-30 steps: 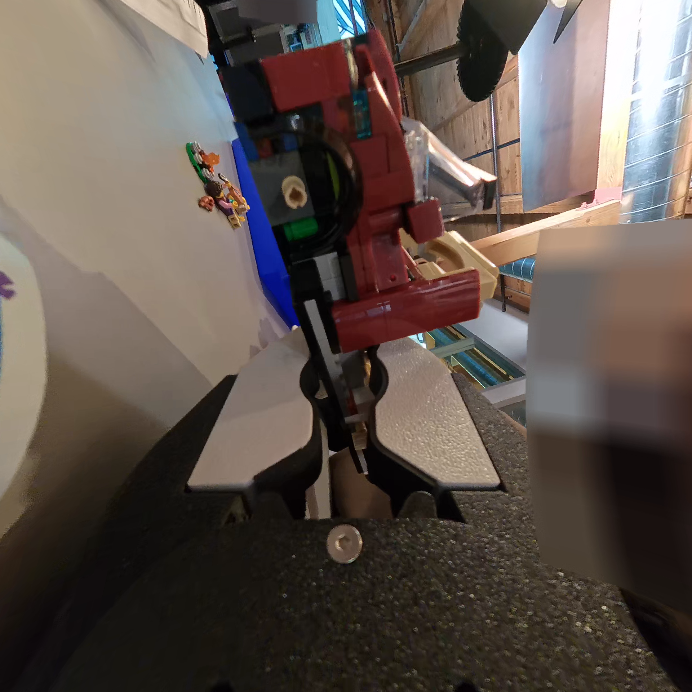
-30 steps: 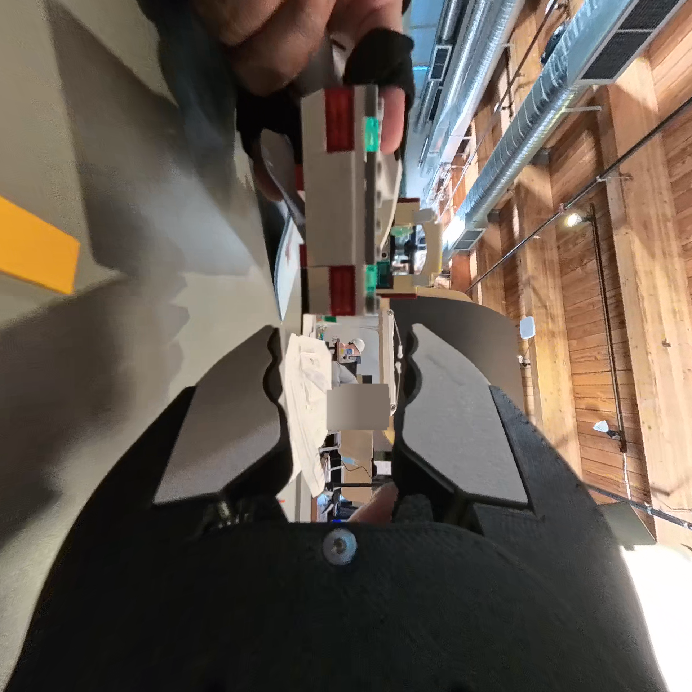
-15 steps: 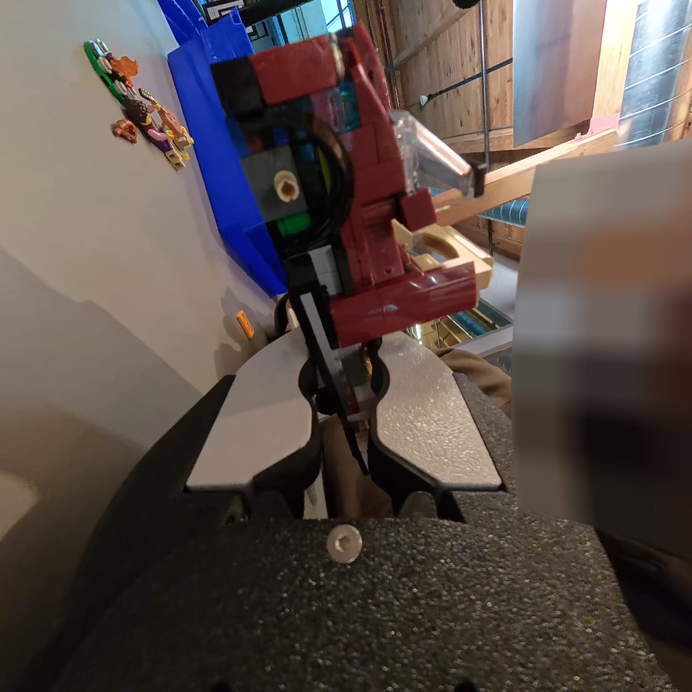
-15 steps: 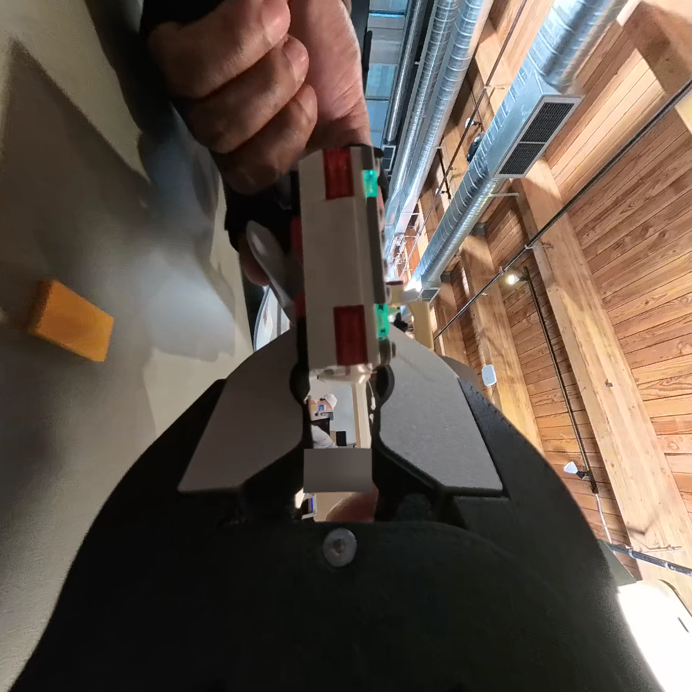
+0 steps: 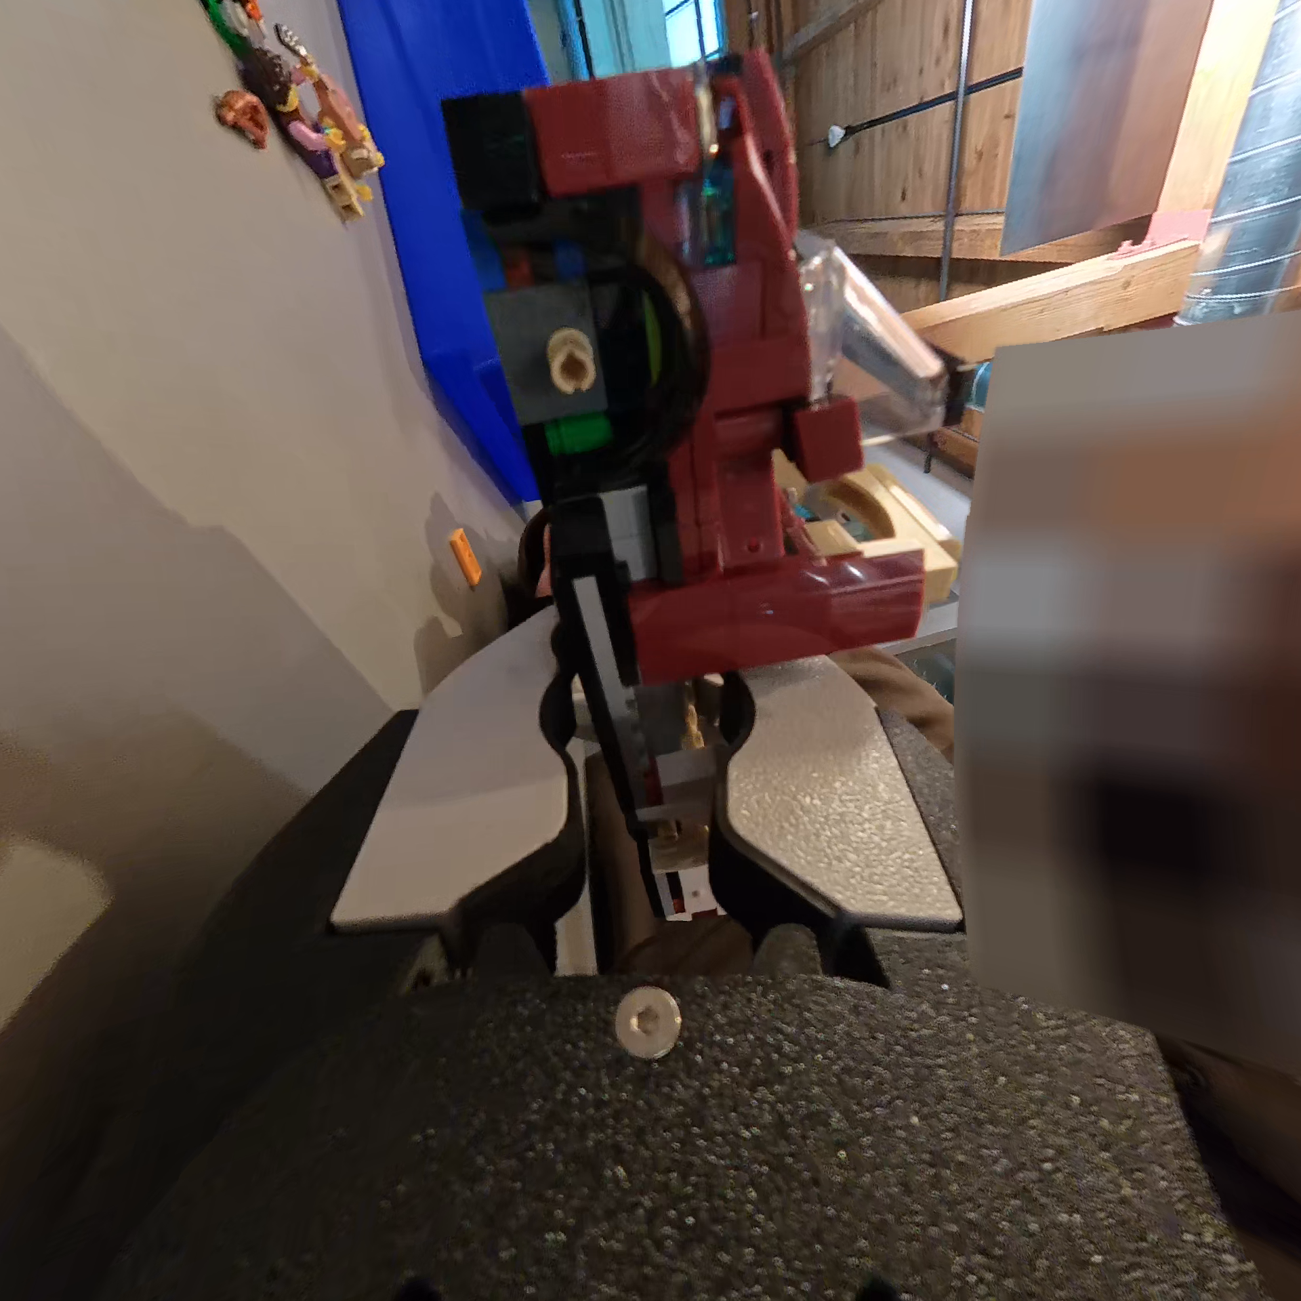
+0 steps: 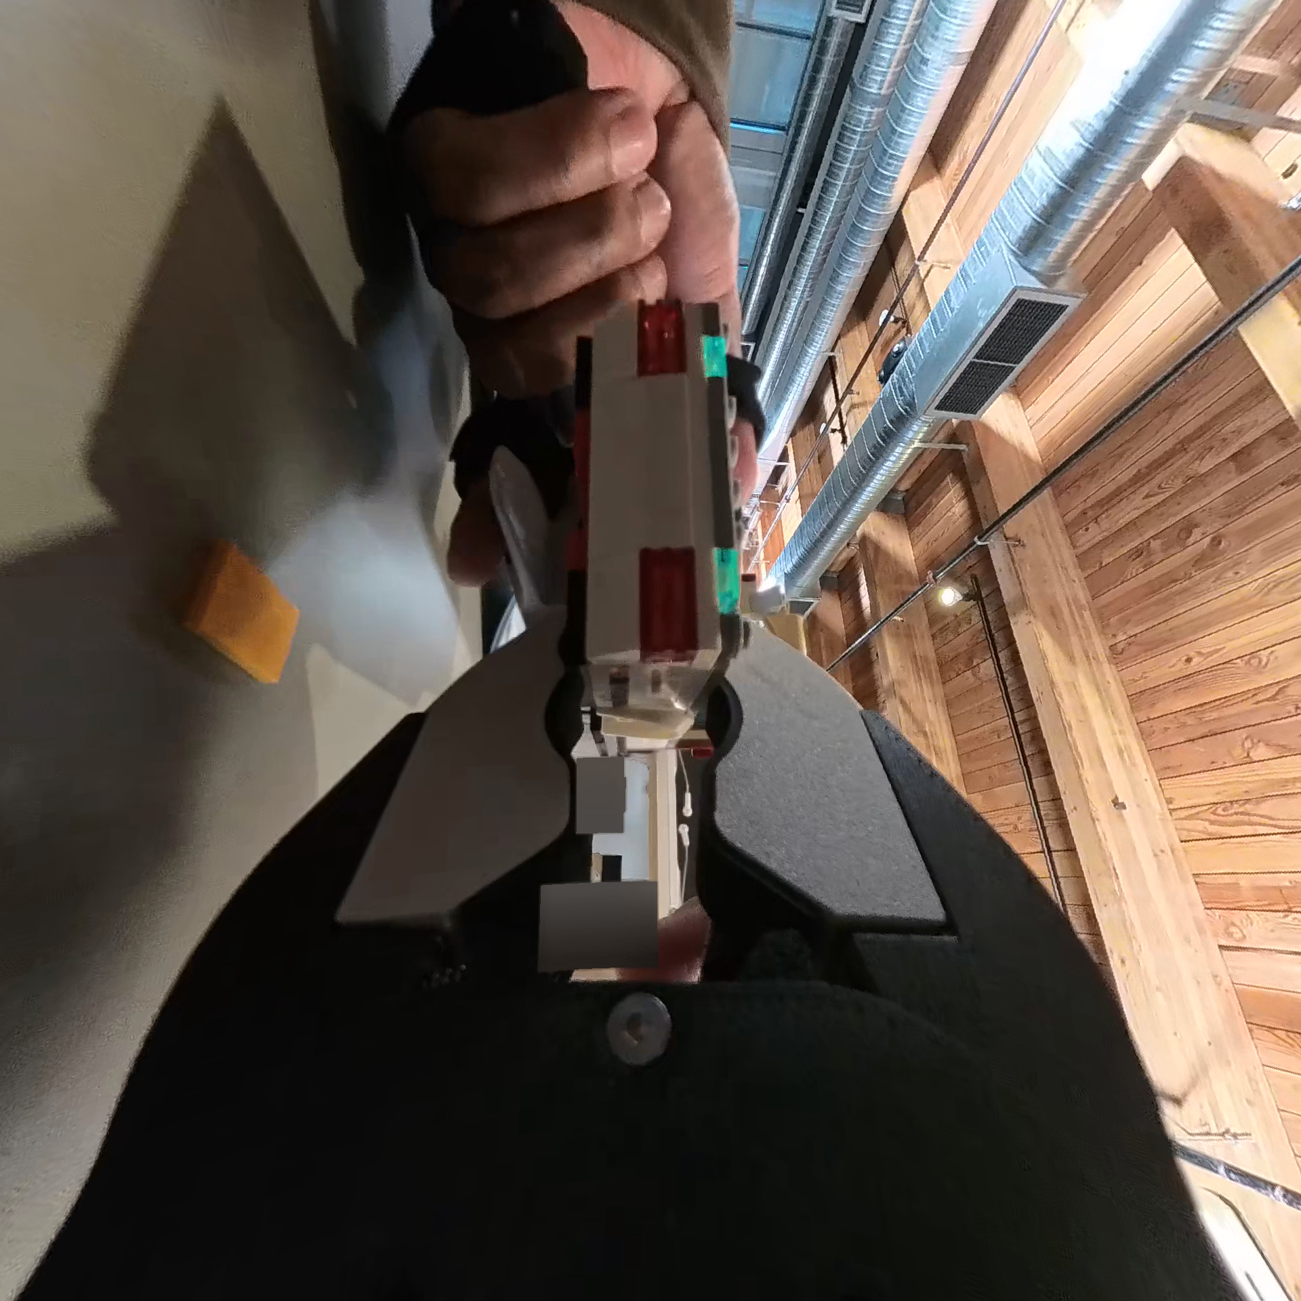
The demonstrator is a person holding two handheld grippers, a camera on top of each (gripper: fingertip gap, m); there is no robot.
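The left claw has a dark red and black toy brick model standing between its two grey fingers, with the thin black and grey lower edge of the model running down into the gap. The right-hand finger lies against the model's lower part, while a sliver of space shows beside the left-hand finger, so the pictures do not settle whether this claw presses on the model or merely flanks it. The model carries a clear sloped piece, a tan arch and a green peg on its side. Beside it on the pale desk lie a small orange brick, a blue tray and a cluster of small toy figures. The right claw is partly closed around the near end of the same model, seen here as a white block with red panels and teal clear bits; both fingers sit against its narrow end. Past the block a hand grips the other claw's handle, and one grey finger of that claw shows at the block's far side. An orange brick lies on the desk to the left. Wooden walls and silver air ducts fill the right side.
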